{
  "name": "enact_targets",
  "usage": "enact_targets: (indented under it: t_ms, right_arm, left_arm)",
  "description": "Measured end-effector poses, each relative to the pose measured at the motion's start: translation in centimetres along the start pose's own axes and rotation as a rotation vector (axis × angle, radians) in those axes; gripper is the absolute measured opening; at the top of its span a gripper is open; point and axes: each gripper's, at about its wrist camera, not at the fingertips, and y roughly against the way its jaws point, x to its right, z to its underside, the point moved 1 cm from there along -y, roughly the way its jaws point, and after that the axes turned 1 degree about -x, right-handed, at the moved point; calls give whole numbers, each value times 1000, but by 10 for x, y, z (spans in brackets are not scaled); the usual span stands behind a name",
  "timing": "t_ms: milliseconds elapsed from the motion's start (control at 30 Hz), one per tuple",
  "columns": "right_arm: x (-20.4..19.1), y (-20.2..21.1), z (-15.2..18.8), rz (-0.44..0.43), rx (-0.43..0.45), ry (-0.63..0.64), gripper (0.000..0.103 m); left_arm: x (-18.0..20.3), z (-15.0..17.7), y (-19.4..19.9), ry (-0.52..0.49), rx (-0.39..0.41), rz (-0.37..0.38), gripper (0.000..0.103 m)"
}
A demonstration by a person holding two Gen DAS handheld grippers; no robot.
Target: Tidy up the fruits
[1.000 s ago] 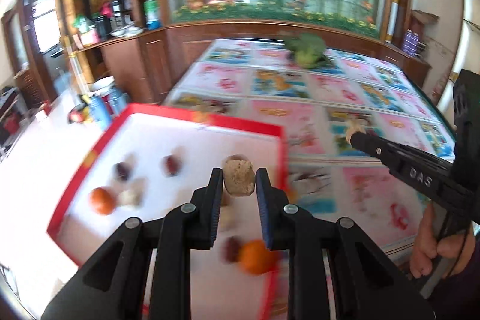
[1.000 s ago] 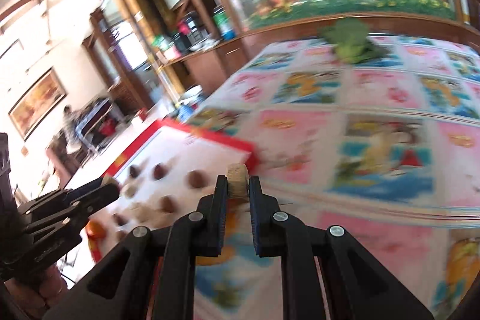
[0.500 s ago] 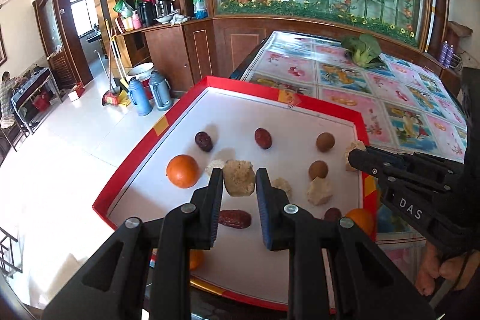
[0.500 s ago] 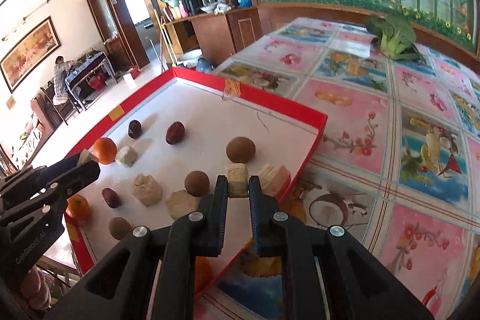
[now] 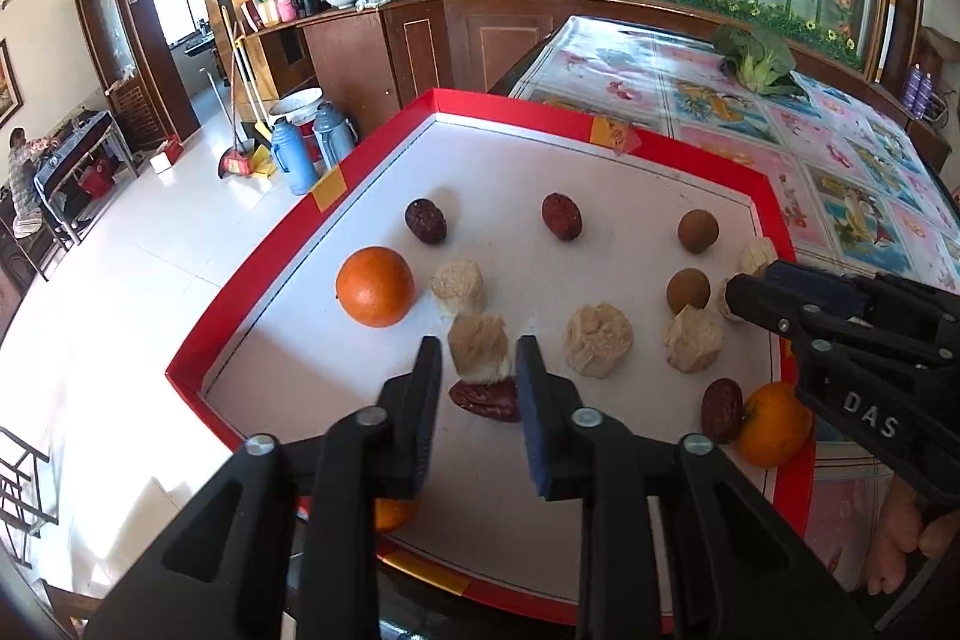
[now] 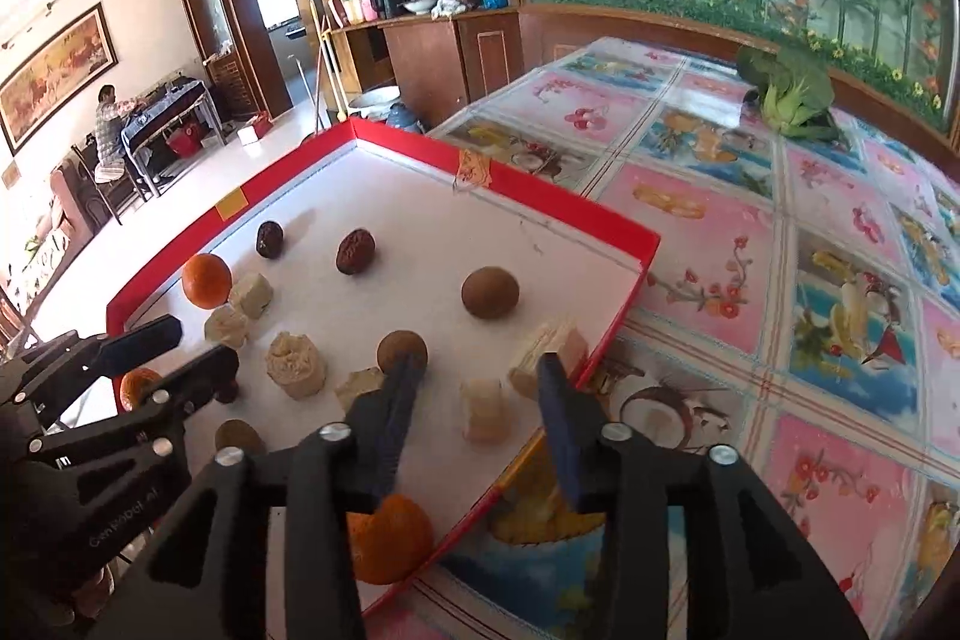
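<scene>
Left gripper (image 5: pixel 477 358) just opened, jaws loose around tan fibrous chunk (image 5: pixel 480 353) on red-rimmed white tray (image 5: pixel 288 250). Right gripper (image 6: pixel 477 388), marked "DAS", just opened; pale cream chunk (image 6: pixel 485 409) between jaws, released.

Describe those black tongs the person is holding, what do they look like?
Both are black plastic two-finger tools with silver screws. The left gripper and right gripper have dark blue pads inside their fingers. White "DAS" lettering marks the right one's side, faint lettering the left's. No sleeve or cable is clearly visible.
</scene>
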Motion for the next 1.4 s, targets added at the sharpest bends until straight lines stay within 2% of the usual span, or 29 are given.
enact_targets:
  t_ms: [67, 133, 200, 267, 333, 467, 567, 633, 767, 833, 967, 1167, 1400]
  right_arm:
    - [1, 11, -2, -3, 32, 2, 48]
    - [3, 25, -3, 6, 70, -1, 56]
    - [5, 41, -4, 4, 117, -8, 61]
    - [6, 56, -3, 11, 159, -10, 66]
    - [7, 74, -2, 22, 205, -11, 78]
    - [8, 105, 4, 40, 300, -35, 83]
    - [10, 124, 10, 23, 346, -74, 87]
    - [10, 131, 14, 21, 363, -85, 103]
    - [5, 149, 19, 12, 441, -47, 103]
    - [0, 158, 22, 32, 499, -13, 103]
    - [-3, 184, 34, 10, 724, 44, 103]
    - [-10, 176, 14, 78, 672, 62, 103]
    - [-13, 144, 11, 72, 489, 39, 103]
  left_arm:
    - [0, 0, 3, 2, 11, -9, 55]
    - [0, 0, 10, 6, 30, -18, 61]
    - [-1, -1, 18, 12, 47, -26, 73]
    - [-1, -2, 27, 17, 75, -38, 80]
    - [0, -2, 37, 19, 105, -53, 85]
    - [3, -3, 63, 23, 177, -97, 101]
    - [4, -4, 87, 30, 244, -124, 103]
    - [5, -4, 102, 24, 281, -142, 103]
    - [7, -3, 127, 19, 352, -224, 103]
    - [6, -2, 136, 27, 364, -200, 103]
    - [5, -1, 147, 46, 365, -169, 103]
    - [1, -2, 153, 67, 373, -157, 103]
    - [-8, -2, 149, 83, 341, -148, 103]
